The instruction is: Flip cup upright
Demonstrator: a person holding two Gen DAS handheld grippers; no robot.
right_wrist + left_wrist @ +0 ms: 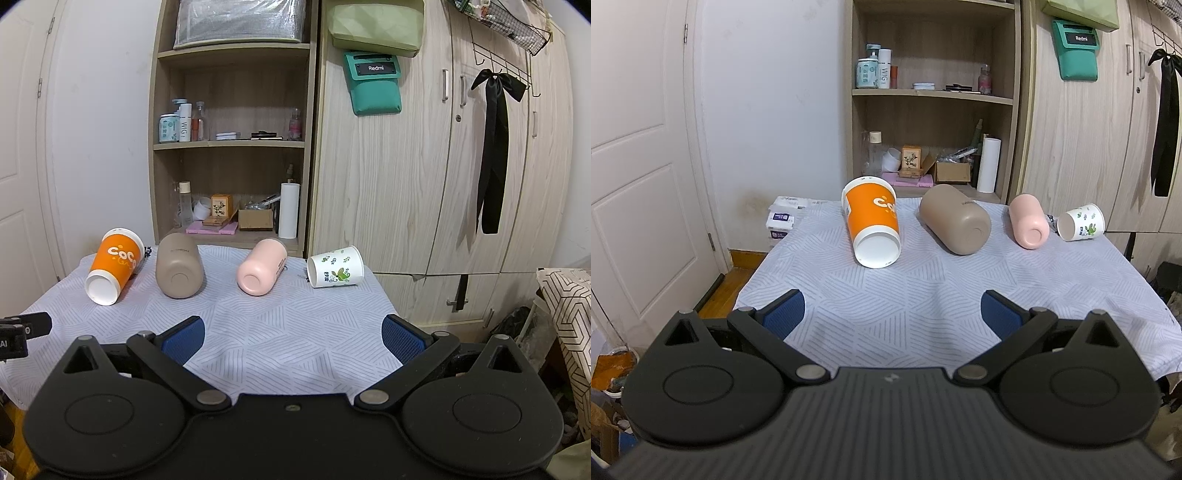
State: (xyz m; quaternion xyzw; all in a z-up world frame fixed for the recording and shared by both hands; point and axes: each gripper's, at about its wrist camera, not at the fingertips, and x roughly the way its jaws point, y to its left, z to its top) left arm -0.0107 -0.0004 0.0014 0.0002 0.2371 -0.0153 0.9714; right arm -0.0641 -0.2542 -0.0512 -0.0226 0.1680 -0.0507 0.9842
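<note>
Four cups lie on their sides in a row on the cloth-covered table [923, 295]. From left: an orange paper cup [872, 220] [115, 265], a tan tumbler [955, 218] [180, 270], a pink tumbler [1028, 220] [261, 271], and a white paper cup with green prints [1081, 222] [335, 266]. My left gripper [893, 314] is open and empty, over the table's near part, short of the orange cup and tan tumbler. My right gripper [293, 338] is open and empty, short of the pink tumbler. The left gripper's edge [22, 328] shows at the left of the right wrist view.
A wooden shelf [934, 92] with bottles, boxes and a paper roll [988, 164] stands behind the table. A wardrobe [424, 184] with a teal pouch [373, 83] and black ribbon [493, 147] is at right. A white door [639, 166] is at left.
</note>
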